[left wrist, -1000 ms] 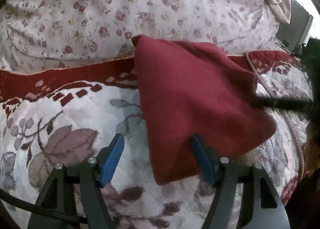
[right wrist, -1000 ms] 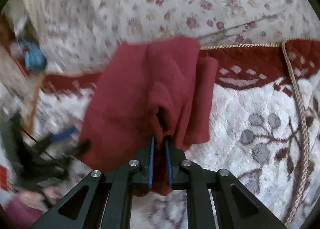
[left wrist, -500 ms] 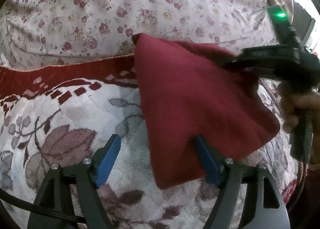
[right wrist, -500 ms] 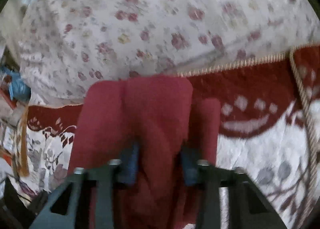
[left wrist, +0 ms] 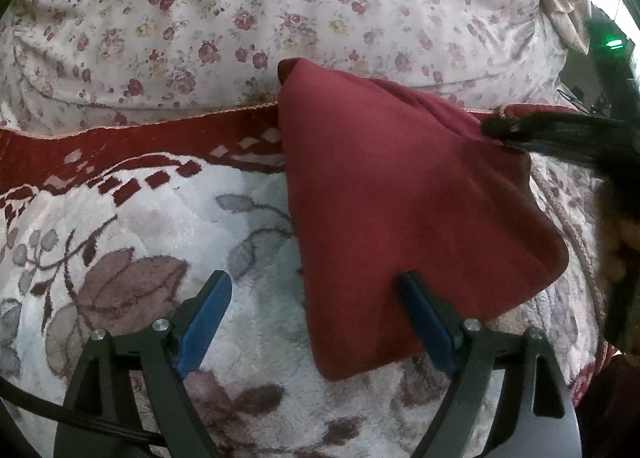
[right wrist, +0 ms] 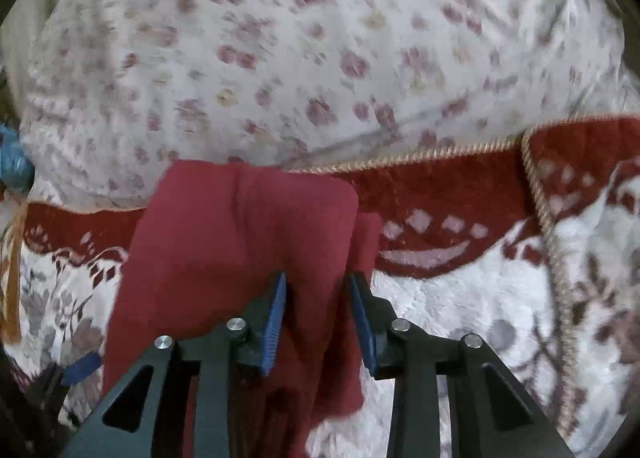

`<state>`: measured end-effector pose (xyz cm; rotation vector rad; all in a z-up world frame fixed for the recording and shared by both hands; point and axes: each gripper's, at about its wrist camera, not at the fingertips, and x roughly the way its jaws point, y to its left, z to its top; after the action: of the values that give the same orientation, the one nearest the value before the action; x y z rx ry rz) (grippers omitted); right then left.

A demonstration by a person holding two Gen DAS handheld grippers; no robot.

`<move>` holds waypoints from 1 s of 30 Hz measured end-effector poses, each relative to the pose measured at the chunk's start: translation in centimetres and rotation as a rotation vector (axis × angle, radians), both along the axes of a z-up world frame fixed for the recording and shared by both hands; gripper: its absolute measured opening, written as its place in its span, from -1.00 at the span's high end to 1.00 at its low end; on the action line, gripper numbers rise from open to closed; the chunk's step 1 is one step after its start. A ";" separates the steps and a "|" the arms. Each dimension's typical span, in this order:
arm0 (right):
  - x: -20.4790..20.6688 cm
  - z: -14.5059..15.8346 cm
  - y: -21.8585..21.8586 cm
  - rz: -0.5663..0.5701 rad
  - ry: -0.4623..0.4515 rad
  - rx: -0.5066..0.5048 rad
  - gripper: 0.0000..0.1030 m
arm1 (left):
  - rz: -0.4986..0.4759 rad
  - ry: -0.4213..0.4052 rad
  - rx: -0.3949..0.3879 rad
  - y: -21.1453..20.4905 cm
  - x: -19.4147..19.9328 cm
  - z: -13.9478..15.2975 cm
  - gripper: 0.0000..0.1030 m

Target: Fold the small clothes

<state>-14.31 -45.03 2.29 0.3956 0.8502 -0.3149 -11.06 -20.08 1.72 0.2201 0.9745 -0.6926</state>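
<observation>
A dark red garment (left wrist: 400,201) lies folded on the patterned blanket; it also shows in the right wrist view (right wrist: 240,242). My left gripper (left wrist: 316,290) is wide open at the garment's near edge, its right finger (left wrist: 424,314) over the cloth, its left finger over the blanket. My right gripper (right wrist: 318,294) is open, its jaws apart over a raised fold of the garment, holding nothing. It also shows, blurred, at the right edge of the left wrist view (left wrist: 560,137), by the garment's far right corner.
A white and dark red flower-patterned blanket (left wrist: 140,242) covers the surface. A floral quilt (left wrist: 240,9) bulges behind it. A braided cord trim (right wrist: 548,217) runs along the blanket's right side. A blue object (right wrist: 12,161) sits at far left.
My right gripper let go of the garment's fold and opened, after lifting and setting it down. My left gripper stayed open and nearly still.
</observation>
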 end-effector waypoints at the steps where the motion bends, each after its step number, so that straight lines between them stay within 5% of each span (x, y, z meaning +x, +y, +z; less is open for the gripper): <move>1: -0.4 0.9 0.8 0.018 -0.021 -0.013 0.30 | 0.000 -0.002 0.000 0.0 0.0 0.0 -0.67; 4: -1.2 2.7 3.7 0.106 -0.066 -0.030 0.30 | -0.001 -0.003 0.001 0.0 -0.1 0.0 -0.67; 8: -1.2 1.5 6.0 0.178 -0.010 -0.077 0.31 | -0.001 -0.010 0.005 0.0 -0.2 0.0 -0.67; 12: -1.6 -1.6 4.6 0.102 0.027 -0.038 0.48 | -0.002 -0.011 0.008 0.1 -0.2 -0.1 -0.72; 16: -2.3 -0.9 5.3 0.112 0.041 -0.058 0.48 | 0.004 -0.009 0.008 0.2 -0.1 -0.1 -0.73; 21: -3.5 1.2 5.6 0.106 0.001 -0.054 0.35 | 0.010 -0.017 0.011 0.1 -0.2 0.0 -0.74; 24: -3.3 2.4 5.4 0.076 -0.040 -0.078 0.11 | 0.014 -0.017 0.010 0.1 -0.2 -0.1 -0.75; 30: -1.6 1.0 3.6 -0.014 0.008 -0.108 0.12 | 0.024 -0.007 0.009 0.1 0.1 -0.2 -0.82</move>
<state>-15.90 -41.40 3.25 0.3003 0.8352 -0.3739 -10.98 -19.96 1.49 0.2180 0.9724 -0.6654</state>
